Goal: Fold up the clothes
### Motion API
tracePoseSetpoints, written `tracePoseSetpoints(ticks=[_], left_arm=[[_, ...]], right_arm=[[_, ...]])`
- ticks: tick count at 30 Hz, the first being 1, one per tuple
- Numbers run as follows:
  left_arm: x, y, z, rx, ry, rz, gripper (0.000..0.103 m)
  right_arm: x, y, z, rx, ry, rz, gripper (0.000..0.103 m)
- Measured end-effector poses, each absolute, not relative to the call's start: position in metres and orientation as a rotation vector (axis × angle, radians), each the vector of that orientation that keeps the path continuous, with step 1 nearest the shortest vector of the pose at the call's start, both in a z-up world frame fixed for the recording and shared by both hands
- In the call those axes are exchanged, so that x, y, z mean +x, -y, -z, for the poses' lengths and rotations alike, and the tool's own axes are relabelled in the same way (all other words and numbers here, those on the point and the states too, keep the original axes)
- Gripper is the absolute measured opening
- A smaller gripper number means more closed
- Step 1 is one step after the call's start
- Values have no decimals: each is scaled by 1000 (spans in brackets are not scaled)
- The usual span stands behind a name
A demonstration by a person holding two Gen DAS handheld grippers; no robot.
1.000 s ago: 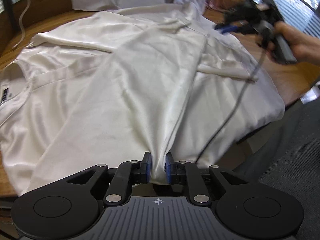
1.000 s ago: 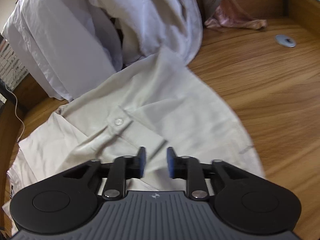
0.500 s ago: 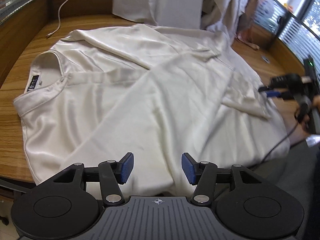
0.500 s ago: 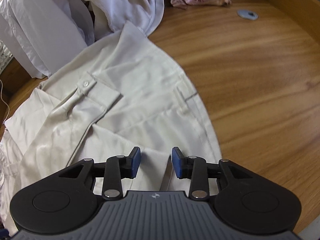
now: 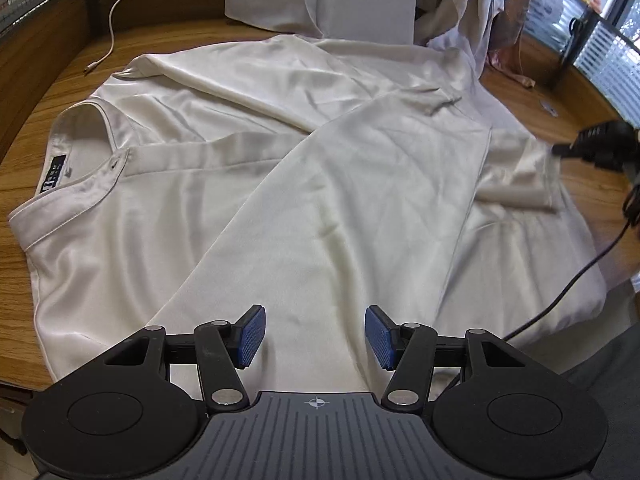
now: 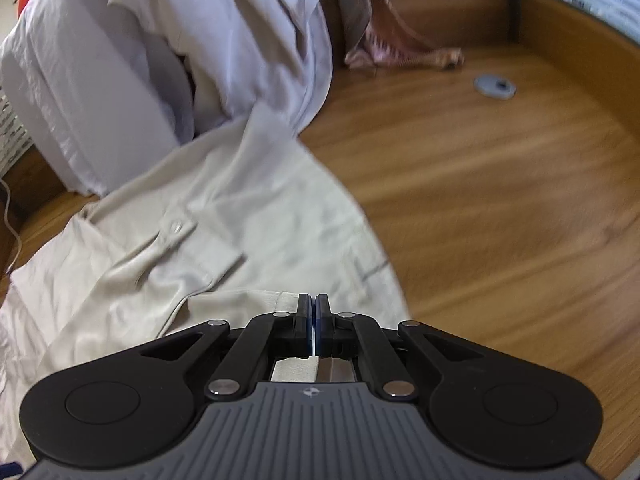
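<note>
Cream collared shirt (image 5: 304, 184) spread flat on the wooden table (image 6: 500, 200), just ahead of and under the left gripper (image 5: 315, 336). Blue pads wide apart, nothing between, fabric lying below the gap. Right gripper (image 6: 313, 312) pressed together on a fold of the shirt's edge, buttoned cuff (image 6: 176, 232) ahead to its left.

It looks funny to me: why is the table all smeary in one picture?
Right wrist view: the table and shirt edge are streaked by motion blur. Left wrist view: the shirt is sharp, but the fisheye lens bends the table edges.
</note>
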State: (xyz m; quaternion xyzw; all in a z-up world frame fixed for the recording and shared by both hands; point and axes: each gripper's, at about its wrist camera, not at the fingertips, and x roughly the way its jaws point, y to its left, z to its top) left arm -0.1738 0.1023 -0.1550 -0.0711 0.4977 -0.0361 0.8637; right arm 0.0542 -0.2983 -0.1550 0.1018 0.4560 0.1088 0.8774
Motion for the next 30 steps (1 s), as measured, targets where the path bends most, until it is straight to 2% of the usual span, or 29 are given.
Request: tracePoseSetpoints(ticks=[5,9,14,23,30], left_arm=[[-176,-103,154,-163,-1033,39,58],[-172,-106,147,-180,-1008,11,58],[-162,-102,141,-177,-987,27,59],[-156,-59,145,-119,-1002,111,60],[-149,-77,141,-206,-981,3,60]], right_arm=[[69,298,163,153,-1010,-212,4],[65,290,161,111,-985,-205,32],[65,276,150,117,-938,-259,33],[88,245,158,202,-999,-380,33],[90,226,162,225,-1043,-483,33]])
